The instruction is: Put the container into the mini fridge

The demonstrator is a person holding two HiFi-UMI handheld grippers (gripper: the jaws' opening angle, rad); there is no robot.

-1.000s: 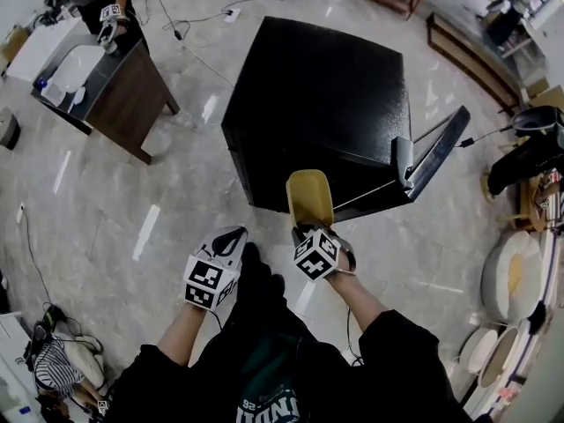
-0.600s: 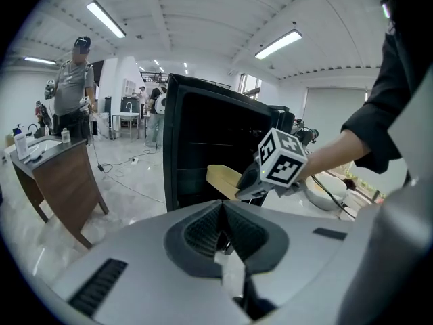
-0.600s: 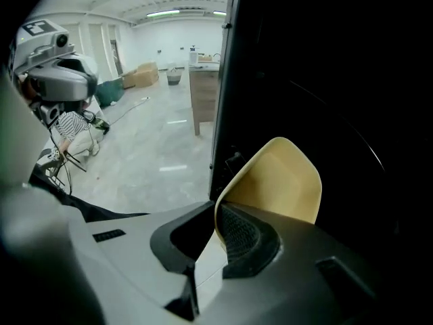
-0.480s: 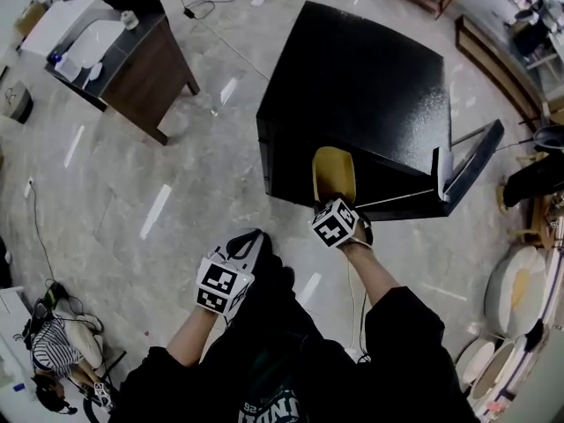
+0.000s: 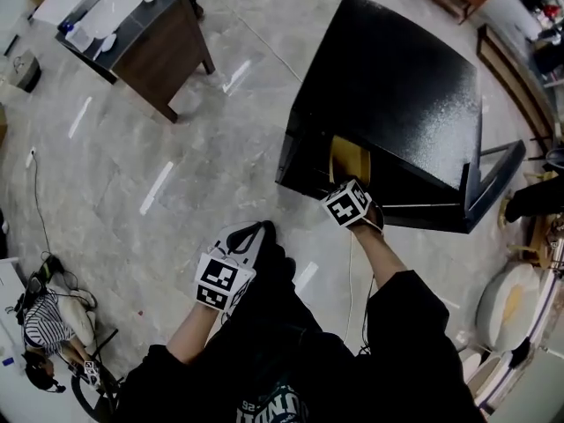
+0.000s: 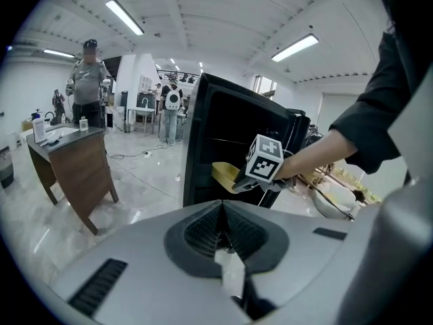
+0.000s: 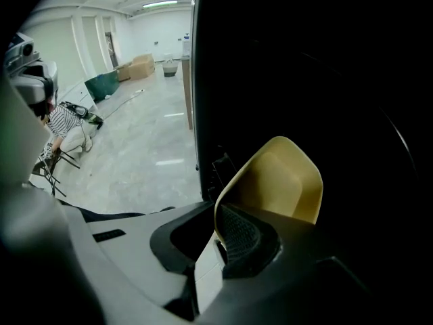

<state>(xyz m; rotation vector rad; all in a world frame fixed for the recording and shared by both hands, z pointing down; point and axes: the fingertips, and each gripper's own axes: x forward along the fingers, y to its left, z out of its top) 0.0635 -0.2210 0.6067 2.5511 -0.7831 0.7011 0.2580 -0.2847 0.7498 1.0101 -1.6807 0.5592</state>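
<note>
A black mini fridge point(image 5: 397, 86) stands on the floor with its door point(image 5: 493, 183) swung open at the right. My right gripper point(image 5: 351, 196) is shut on the rim of a shallow yellow container point(image 5: 347, 160), whose far end is inside the fridge's dark opening. In the right gripper view the yellow container point(image 7: 277, 178) sticks out from the jaws into the black interior. My left gripper point(image 5: 242, 241) hangs low beside my leg, jaws shut with nothing between them point(image 6: 223, 212). From the left gripper view I see the container point(image 6: 226, 177) at the fridge point(image 6: 230, 141) front.
A dark wooden desk point(image 5: 141, 38) with bottles on it stands at the upper left. Cables run over the marble floor point(image 5: 159, 166). Round cushions point(image 5: 502, 307) lie at the lower right. A person point(image 6: 86, 80) stands behind the desk in the left gripper view.
My right gripper has carried the yellow container forward from the fridge's front edge into its opening. The left gripper has stayed near my leg.
</note>
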